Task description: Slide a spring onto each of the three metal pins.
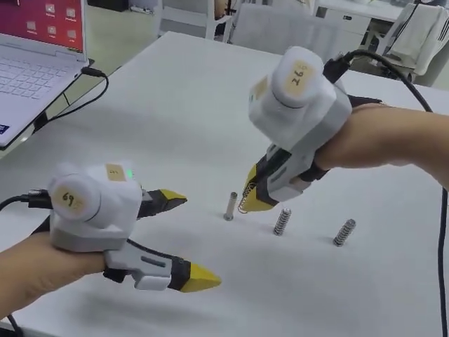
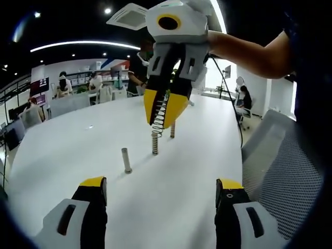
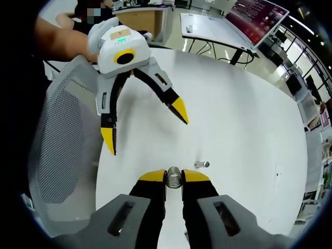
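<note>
The white tabletop (image 1: 175, 105) is wide and mostly bare, in an office room with a mesh chair (image 1: 280, 28) and more desks beyond its far edge. At the far left stands an open laptop (image 1: 35, 63) with a black cable (image 1: 91, 98) going into its side. Next comes the left gripper (image 1: 196, 240), low over the near part of the tabletop; its jaws are spread wide and nothing is between them. To the right of it a bare pin (image 1: 231, 206) stands upright. Just beside this pin is the right gripper (image 1: 252, 200), pointing down, its jaws nearly closed and pinching a spring (image 1: 245, 200) at their tips, apart from the pin. Further right a second pin (image 1: 282, 222) and a third pin (image 1: 344, 232) stand, each with a spring already around it.
</note>
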`<act>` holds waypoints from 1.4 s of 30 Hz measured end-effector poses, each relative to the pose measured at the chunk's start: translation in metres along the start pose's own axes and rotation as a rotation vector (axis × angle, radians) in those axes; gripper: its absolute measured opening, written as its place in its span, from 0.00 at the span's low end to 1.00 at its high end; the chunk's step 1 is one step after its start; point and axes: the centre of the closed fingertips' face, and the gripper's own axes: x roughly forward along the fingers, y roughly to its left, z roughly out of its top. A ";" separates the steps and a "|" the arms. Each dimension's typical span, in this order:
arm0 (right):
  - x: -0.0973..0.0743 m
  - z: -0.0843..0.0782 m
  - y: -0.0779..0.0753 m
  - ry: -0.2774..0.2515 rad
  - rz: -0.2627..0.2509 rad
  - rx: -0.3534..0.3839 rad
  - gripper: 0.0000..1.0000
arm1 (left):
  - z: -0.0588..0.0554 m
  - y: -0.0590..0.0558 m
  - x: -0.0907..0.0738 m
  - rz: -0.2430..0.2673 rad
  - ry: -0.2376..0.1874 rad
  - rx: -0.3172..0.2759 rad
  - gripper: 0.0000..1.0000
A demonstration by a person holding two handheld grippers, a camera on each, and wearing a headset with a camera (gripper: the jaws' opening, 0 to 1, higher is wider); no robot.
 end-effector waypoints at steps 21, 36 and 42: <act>0.026 -0.006 -0.052 0.004 -0.034 0.055 0.09 | -0.007 0.000 0.001 -0.013 0.017 0.004 0.87; 0.048 -0.009 -0.057 0.030 -0.006 0.065 0.09 | -0.007 0.000 0.002 -0.011 0.007 -0.009 0.87; 0.052 -0.010 -0.057 0.046 0.000 0.063 0.09 | -0.007 -0.001 0.001 -0.016 0.006 -0.009 0.85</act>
